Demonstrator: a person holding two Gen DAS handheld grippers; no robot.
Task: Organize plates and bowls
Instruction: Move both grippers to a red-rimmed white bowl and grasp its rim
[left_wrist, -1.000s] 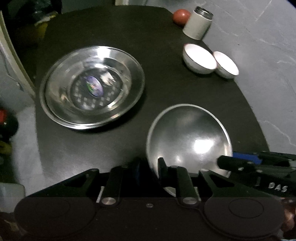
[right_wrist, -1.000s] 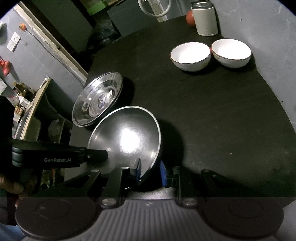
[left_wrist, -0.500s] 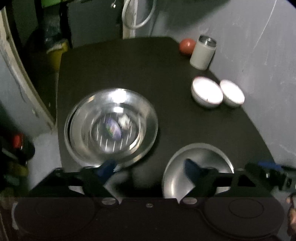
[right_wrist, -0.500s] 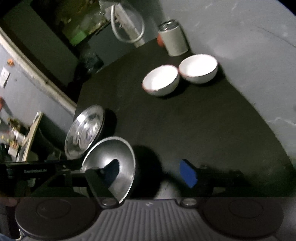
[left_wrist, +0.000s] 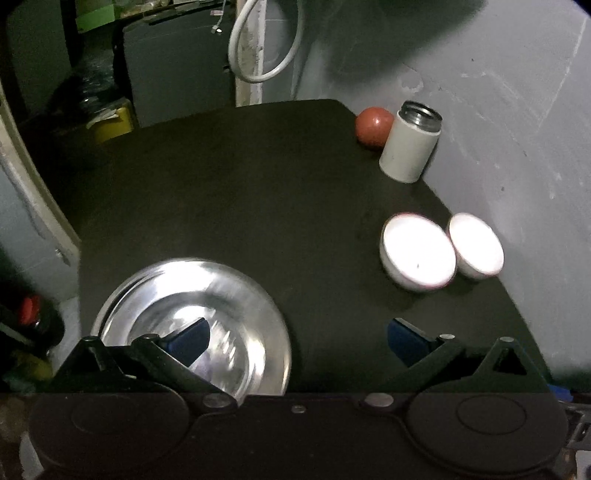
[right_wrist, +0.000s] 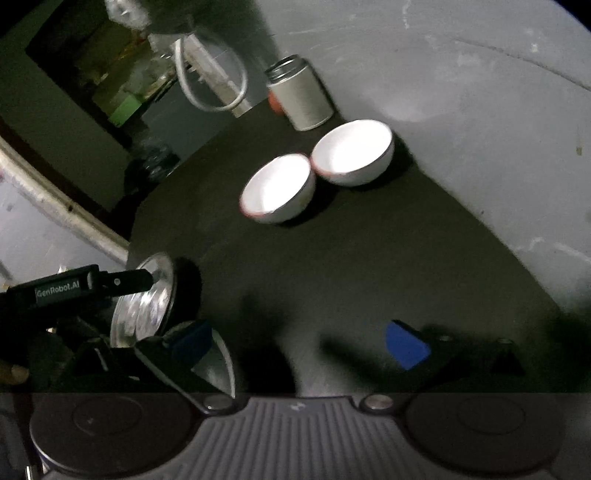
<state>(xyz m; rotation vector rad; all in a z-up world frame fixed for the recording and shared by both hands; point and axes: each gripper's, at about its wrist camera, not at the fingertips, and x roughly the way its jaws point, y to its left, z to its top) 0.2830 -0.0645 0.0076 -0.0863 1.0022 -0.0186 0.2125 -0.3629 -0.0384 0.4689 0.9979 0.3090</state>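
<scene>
A steel bowl stack (left_wrist: 236, 306) sits at the near left of the black table (left_wrist: 240, 192); it also shows in the right wrist view (right_wrist: 147, 299). A single steel bowl (right_wrist: 218, 365) lies just under my right gripper's left finger. Two white bowls stand side by side near the wall, the left one (left_wrist: 417, 254) (right_wrist: 277, 188) and the right one (left_wrist: 476, 245) (right_wrist: 352, 151). My left gripper (left_wrist: 297, 339) is open and empty above the table, its left finger over the steel stack. My right gripper (right_wrist: 299, 341) is open and empty.
A white canister with a metal rim (left_wrist: 410, 144) (right_wrist: 299, 96) and a red ball (left_wrist: 373, 125) stand at the far right corner against the grey wall (left_wrist: 498, 110). A white hose loop (left_wrist: 258, 40) hangs behind the table. The left gripper's body (right_wrist: 66, 288) shows at the left.
Both grippers opened and let go of the single steel bowl, which now rests on the table. Both have pulled back and tilted up, so more of the room shows.
</scene>
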